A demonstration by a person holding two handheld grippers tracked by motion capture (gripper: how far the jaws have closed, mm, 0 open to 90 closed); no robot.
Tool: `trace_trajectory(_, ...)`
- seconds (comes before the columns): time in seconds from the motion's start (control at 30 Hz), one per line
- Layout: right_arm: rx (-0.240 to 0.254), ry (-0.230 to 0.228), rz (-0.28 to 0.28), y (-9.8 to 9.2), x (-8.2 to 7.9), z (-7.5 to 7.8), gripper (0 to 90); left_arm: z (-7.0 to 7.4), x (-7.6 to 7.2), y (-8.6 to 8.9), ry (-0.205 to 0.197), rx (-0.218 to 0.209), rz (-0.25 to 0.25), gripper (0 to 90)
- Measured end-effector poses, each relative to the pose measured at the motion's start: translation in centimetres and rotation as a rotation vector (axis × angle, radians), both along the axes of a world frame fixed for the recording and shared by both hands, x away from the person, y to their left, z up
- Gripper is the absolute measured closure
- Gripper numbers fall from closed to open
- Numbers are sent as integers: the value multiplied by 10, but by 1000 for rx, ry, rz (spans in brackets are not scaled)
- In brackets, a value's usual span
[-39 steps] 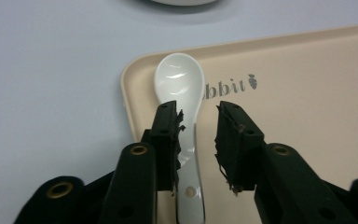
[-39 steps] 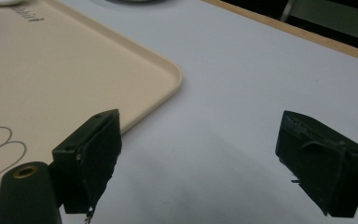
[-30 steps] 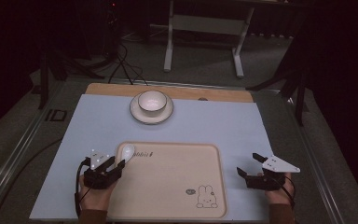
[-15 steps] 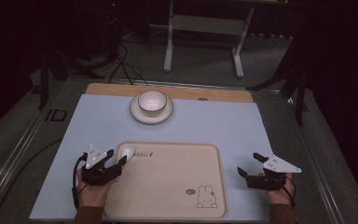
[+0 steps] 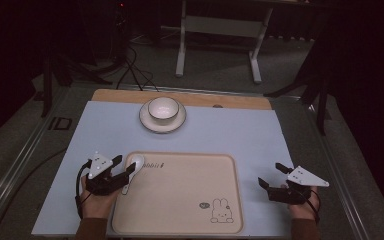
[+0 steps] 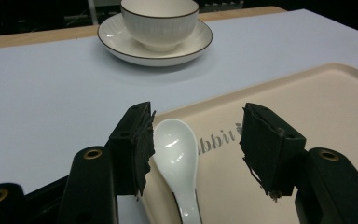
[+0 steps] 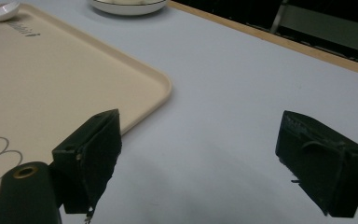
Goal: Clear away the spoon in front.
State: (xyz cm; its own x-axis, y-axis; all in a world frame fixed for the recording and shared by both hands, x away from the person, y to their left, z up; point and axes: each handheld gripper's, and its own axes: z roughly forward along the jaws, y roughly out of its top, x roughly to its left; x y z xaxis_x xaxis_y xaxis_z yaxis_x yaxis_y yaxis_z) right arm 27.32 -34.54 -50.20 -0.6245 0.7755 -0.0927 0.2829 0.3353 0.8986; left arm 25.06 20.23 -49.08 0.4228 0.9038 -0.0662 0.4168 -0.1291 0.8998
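Now the left gripper (image 5: 126, 172) sits slightly lower in the high view than a second ago, and its jaws have just been opening; they stand wide apart, gripping nothing. The white spoon (image 6: 179, 161) lies released on the tray (image 5: 190, 200), at the tray's upper left corner. In the left gripper view, the spoon's bowl lies between the fingers (image 6: 133, 144), close against the left one; contact with that pad appears likely but cannot be confirmed. The right gripper (image 5: 270, 177) remains in place at the lower right of the high view, jaws wide open and empty, over the bare table (image 7: 242, 93).
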Motion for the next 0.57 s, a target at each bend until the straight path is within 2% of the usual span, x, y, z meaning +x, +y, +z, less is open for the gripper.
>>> trace_trajectory(0.17, 4, -9, -4, -2, 0, 0, 140, 1, 1, 5, -7, -2, 12, 435)
trace_trajectory(0.2, 7, -9, -6, -2, 0, 1, 140, 1, 2, 9, -9, -1, 33, 435)
trace_trajectory(0.4, 20, -23, -20, -6, -1, 2, 140, 3, 4, 19, -15, 1, 80, 410)
trace_trajectory(0.57, 24, -30, -27, -8, -1, 2, 140, 3, 6, 28, -11, 37, 135, 394)
